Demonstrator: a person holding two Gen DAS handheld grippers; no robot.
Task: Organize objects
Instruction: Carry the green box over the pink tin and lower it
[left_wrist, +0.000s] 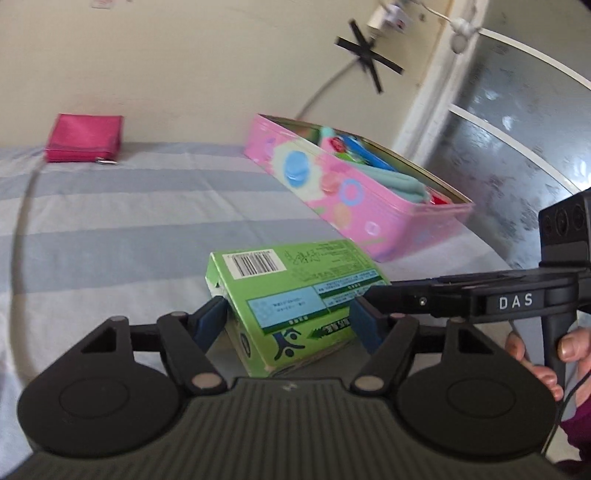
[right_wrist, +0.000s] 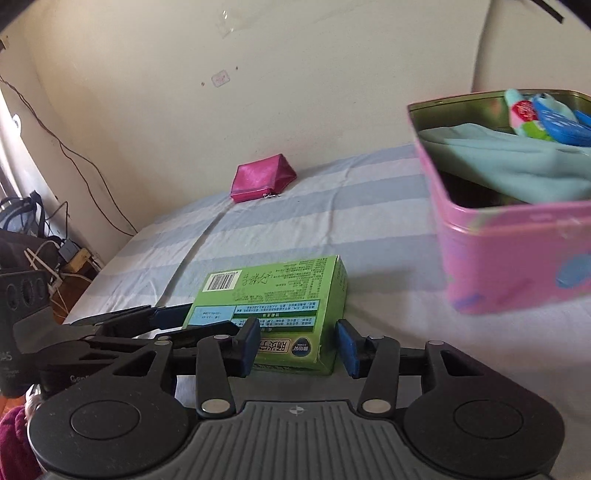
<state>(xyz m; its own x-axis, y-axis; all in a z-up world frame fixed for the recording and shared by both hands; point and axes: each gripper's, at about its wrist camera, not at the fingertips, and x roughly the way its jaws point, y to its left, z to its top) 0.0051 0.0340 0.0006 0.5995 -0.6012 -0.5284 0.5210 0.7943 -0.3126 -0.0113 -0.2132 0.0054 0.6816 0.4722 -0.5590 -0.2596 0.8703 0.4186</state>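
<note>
A black tape cross (left_wrist: 369, 55) sticks on the wall at one o'clock; bags and cables (right_wrist: 40, 236) lie at nine o'clock.

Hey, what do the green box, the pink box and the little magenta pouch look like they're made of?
Green box: printed cardboard, slightly glossy, with a barcode and folded end flaps. Pink box: probably tin, with a rolled rim and a dull metallic inside. Magenta pouch: soft shiny fabric or faux leather, with a zip pull.

I see open striped bed (right_wrist: 303, 218) between the green box (right_wrist: 280, 291) and the pink pouch (right_wrist: 260, 179) at the wall edge. The pink tin (right_wrist: 517, 254) blocks the right side; both grippers crowd the box.
</note>
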